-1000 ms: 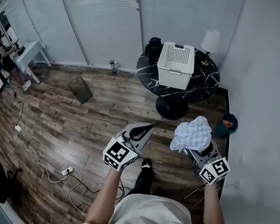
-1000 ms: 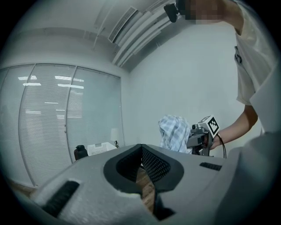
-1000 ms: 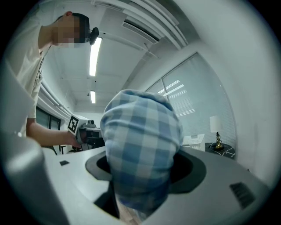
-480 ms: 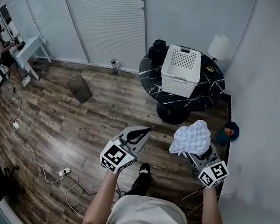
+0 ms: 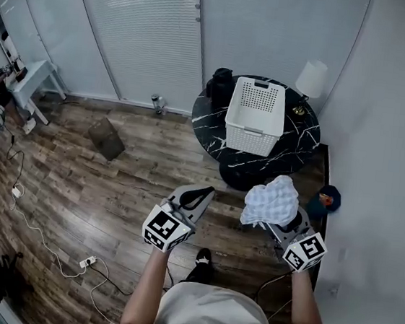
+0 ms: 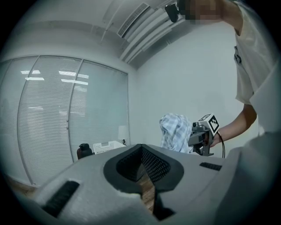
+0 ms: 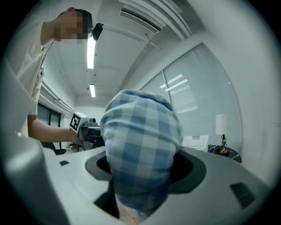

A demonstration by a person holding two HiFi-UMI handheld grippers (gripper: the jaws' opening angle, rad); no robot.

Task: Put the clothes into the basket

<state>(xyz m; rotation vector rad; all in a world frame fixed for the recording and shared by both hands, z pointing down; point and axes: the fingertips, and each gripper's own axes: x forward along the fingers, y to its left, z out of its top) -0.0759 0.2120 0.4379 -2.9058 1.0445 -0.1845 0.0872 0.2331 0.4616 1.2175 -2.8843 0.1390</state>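
Note:
A white slatted basket stands on a round black marble table ahead of me. My right gripper is shut on a bunched blue-and-white checked cloth, held in the air short of the table's near edge. In the right gripper view the cloth fills the space between the jaws and hides their tips, with the basket far off to the right. My left gripper hangs level over the wooden floor, its jaws closed together with nothing in them. In the left gripper view the basket is small and distant.
A white lamp and a dark bag share the table with the basket. A blue object lies on the floor by the right wall. A dark box and a power strip with cables lie at left.
Both grippers have moved forward towards the table, the right one still carrying the checked cloth. The table and basket now sit closer in the head view.

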